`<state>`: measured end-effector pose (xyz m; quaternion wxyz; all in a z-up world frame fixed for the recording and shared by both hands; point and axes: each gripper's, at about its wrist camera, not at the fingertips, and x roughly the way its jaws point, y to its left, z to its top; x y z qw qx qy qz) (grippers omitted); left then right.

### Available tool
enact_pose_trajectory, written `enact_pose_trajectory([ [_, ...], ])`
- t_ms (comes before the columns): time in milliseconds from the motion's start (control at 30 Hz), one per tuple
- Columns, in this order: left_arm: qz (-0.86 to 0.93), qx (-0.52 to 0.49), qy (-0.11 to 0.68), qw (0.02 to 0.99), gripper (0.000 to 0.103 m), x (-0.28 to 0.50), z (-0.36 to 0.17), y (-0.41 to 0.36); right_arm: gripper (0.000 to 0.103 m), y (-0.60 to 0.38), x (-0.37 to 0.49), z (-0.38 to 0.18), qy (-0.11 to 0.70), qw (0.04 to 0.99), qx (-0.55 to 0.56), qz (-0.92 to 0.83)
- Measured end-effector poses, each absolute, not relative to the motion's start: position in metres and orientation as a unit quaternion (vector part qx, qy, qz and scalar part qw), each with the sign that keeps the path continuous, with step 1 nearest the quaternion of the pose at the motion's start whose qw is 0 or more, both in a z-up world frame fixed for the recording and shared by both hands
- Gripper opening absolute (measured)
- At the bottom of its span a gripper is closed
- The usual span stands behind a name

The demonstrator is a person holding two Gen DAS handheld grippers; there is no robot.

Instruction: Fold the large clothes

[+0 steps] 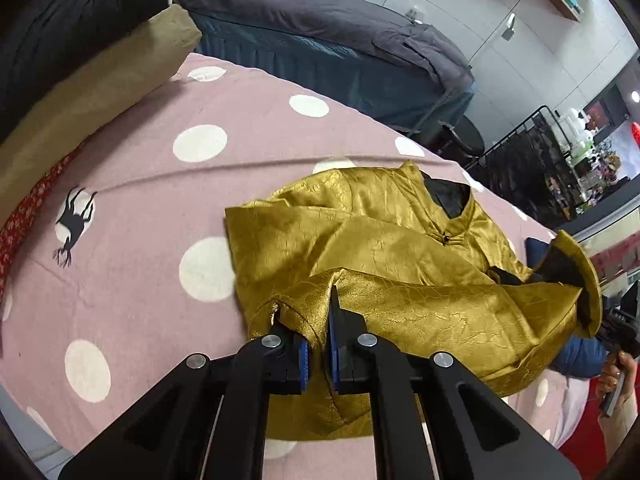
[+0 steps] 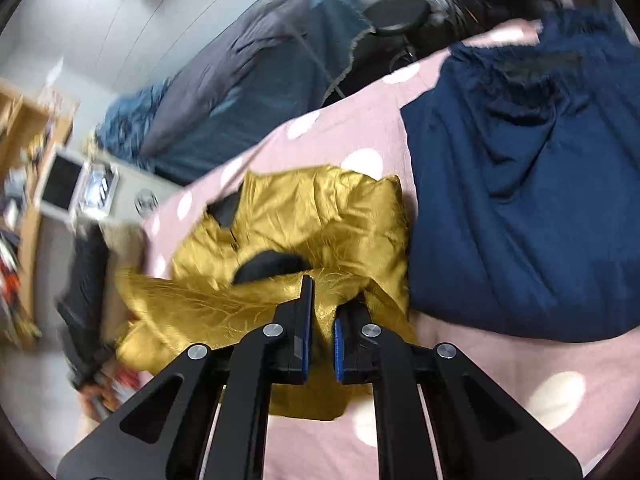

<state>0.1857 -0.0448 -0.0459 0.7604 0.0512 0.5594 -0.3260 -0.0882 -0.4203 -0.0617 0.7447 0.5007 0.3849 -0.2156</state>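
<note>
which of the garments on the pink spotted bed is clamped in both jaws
The gold satin jacket with the black lining: both the left gripper and right gripper pinch its fabric. The navy garment lies beside it, ungripped.

Free room and obstructions, reckoned from your claws.

- Left claw [image 1: 316, 312]: to its left, open pink dotted bedspread [image 1: 160, 208], flat, with nothing standing on it; you can pass there.
- Far left of it: tan cushion [image 1: 100, 92] under a black cushion [image 1: 80, 12], walling that edge.
- Straight ahead: heaped gold jacket [image 1: 380, 248] lies across the way.
- Right claw [image 2: 324, 300]: to its right, a navy garment [image 2: 520, 180] bulks just beside the jacket, closing that side.
- Below it and right: bare bedspread [image 2: 520, 380], passable.
- Beyond the bed: a grey-covered bed [image 1: 320, 28] and a black stool [image 2: 396, 16].
</note>
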Motion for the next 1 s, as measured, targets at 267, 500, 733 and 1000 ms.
enact_pose_trajectory([
  [267, -0.302, 0.064, 0.556, 0.772, 0.007, 0.216, -0.05, -0.083, 0.009, -0.443, -0.05, -0.072, 0.382, 0.734, 0.511, -0.234],
  [500, -0.282, 0.036, 0.573, 0.769, 0.011, 0.247, -0.053, -0.112, 0.009, -0.467, -0.014, -0.082, 0.397, 0.725, 0.502, -0.253],
  [733, -0.28, -0.049, 0.604, 0.745, 0.017, 0.269, -0.059, -0.103, 0.009, -0.484, -0.008, -0.113, 0.389, 0.686, 0.551, -0.273],
  [1000, -0.251, -0.291, 0.564, 0.731, 0.075, 0.283, -0.031, -0.028, 0.009, -0.491, -0.01, -0.142, 0.38, 0.646, 0.599, -0.281],
])
